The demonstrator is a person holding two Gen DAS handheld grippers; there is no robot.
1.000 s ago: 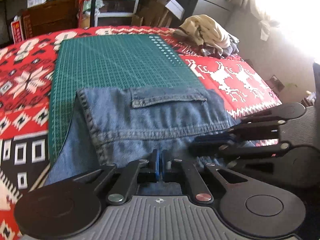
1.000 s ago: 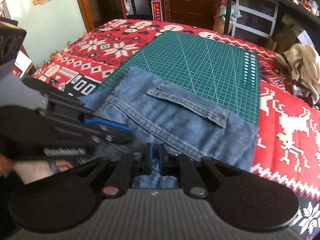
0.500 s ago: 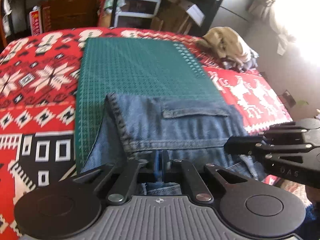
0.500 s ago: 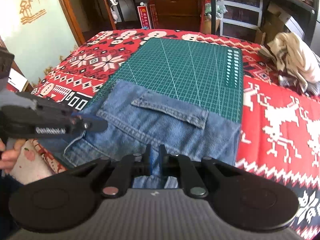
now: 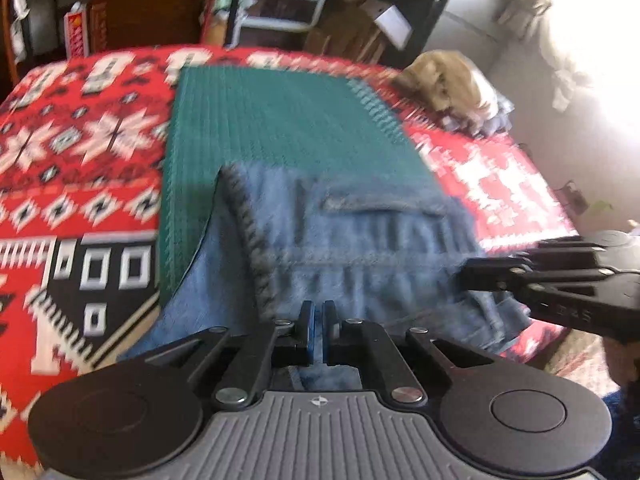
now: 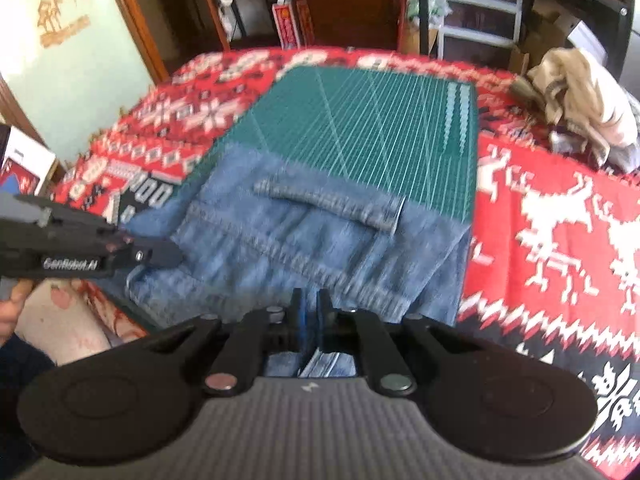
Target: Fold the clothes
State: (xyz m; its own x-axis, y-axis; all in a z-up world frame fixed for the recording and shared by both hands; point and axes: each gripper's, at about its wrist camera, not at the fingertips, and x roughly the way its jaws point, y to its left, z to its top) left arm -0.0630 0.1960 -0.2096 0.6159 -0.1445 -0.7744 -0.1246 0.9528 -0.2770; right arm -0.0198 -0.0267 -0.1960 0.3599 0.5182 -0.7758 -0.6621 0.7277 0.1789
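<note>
While jaws pinch jeans [image 5: 360, 248].

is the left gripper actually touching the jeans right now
Touching. In the left wrist view the left gripper is shut on a fold of the jeans, with denim showing between and below its fingers.

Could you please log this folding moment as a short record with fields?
garment: jeans, near end lifted, far end lying on mat
surface: green mat on red patterned blanket
left tool: shut on jeans
right tool: shut on jeans
other clothes: beige pile at far right of blanket
image: motion-blurred
</note>
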